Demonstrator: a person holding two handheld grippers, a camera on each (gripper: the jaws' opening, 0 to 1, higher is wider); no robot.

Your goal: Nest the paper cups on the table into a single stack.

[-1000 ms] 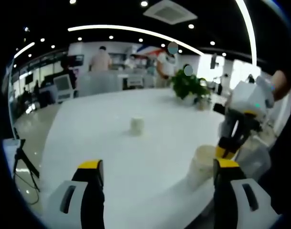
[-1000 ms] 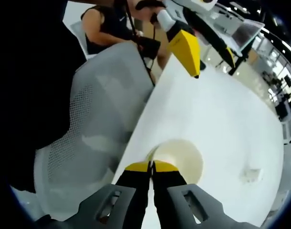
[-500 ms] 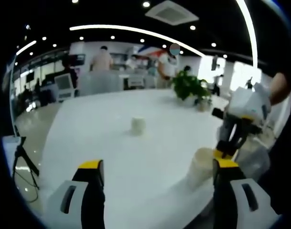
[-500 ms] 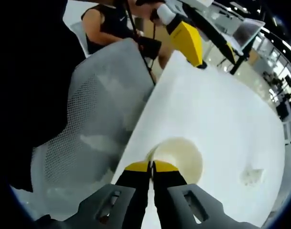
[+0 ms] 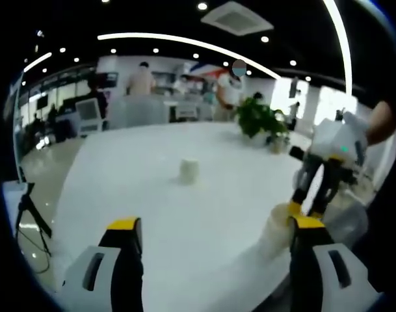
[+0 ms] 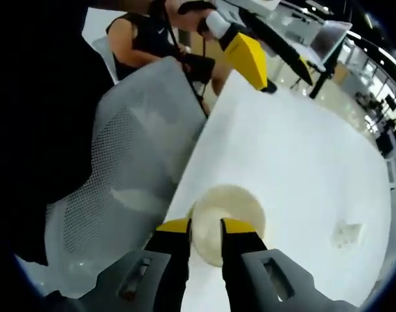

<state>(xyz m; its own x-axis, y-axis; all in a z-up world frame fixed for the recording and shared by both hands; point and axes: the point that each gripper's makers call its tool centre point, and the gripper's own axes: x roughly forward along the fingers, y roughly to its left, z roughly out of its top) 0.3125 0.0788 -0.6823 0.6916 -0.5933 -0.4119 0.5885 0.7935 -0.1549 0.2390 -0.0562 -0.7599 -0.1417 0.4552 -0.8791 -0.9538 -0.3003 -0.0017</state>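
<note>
A cream paper cup stands upright near the edge of the white table, its open mouth facing the right gripper view; nothing can be made out inside it. The right gripper straddles the cup's near rim with its yellow-tipped jaws a narrow gap apart, one tip outside the wall and one over the mouth; whether they pinch the rim is unclear. In the left gripper view, the same cup is partly hidden behind the left gripper, whose jaws stand wide with nothing between them. A second paper cup sits alone mid-table, well apart, small and blurred. A grey mesh chair stands beside the table edge.
</note>
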